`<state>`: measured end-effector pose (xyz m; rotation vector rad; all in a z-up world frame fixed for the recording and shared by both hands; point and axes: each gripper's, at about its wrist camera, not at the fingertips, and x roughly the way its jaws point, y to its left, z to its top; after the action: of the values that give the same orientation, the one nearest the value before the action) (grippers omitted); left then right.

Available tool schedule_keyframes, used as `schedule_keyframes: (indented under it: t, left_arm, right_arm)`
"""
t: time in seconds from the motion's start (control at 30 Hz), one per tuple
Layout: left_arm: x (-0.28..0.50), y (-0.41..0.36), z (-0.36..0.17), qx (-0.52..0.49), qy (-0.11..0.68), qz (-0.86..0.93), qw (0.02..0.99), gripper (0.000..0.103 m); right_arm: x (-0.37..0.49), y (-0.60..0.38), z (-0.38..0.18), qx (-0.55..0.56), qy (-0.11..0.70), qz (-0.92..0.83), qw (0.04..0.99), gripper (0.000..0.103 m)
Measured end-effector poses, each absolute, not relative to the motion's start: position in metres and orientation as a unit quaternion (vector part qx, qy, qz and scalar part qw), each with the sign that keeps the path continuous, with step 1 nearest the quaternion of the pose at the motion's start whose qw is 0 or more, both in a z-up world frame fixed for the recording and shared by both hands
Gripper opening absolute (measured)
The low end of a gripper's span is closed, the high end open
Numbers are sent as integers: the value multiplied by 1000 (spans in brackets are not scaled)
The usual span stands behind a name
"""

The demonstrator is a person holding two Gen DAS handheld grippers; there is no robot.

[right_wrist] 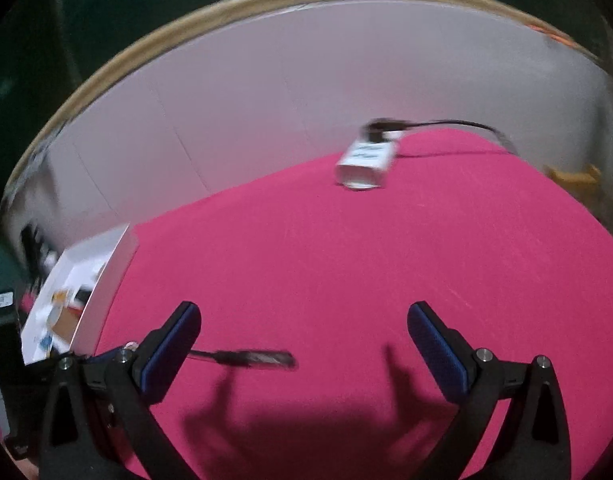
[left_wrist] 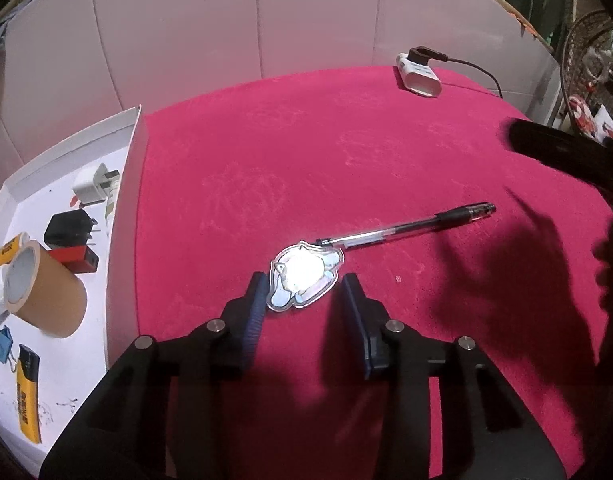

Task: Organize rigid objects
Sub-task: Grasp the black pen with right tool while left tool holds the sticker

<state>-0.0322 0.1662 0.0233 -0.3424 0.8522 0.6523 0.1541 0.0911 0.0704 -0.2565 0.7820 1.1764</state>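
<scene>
While two loose items wait on the pink cloth, the tidy-up narrows to a flat, glossy one.
Charm: a shiny cartoon-shaped charm point(left_wrist: 304, 278) lies flat on the cloth, between the tips of the left gripper point(left_wrist: 302, 292), its near edge at the left pad; glare hides its detail.
Left gripper: partly closed around the charm; whether the pads point(left_wrist: 255, 312) press on it cannot be told.
Pen: a clear pen point(left_wrist: 406, 228) rests just beyond, its clip end touching or nearly touching the charm.
Right gripper: the right gripper point(right_wrist: 304, 344) hangs spread wide and empty above the cloth, the view blurred.
Doing it well: likely pinch the thin edges squarely and low, then lift without dragging the pen.
Tray: a white tray point(left_wrist: 124, 208) at the left already holds a tape roll point(left_wrist: 46, 288), plugs and lighters; open floor shows near its front.
Edges: the tray's raised wall must be cleared; bare pink cloth point(left_wrist: 306, 140) offers free passage.
</scene>
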Motion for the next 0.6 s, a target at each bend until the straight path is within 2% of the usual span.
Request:
schedule_keyframes:
  t: [0.3, 0.6]
  left_arm:
    - [-53, 156, 26, -179, 404, 294, 848, 33]
    - [-71, 159, 42, -191, 381, 299, 854, 33]
  right_arm:
    - [136, 151, 33, -171, 418, 650, 611, 103]
    - [101, 102, 39, -271, 355, 693, 566, 103]
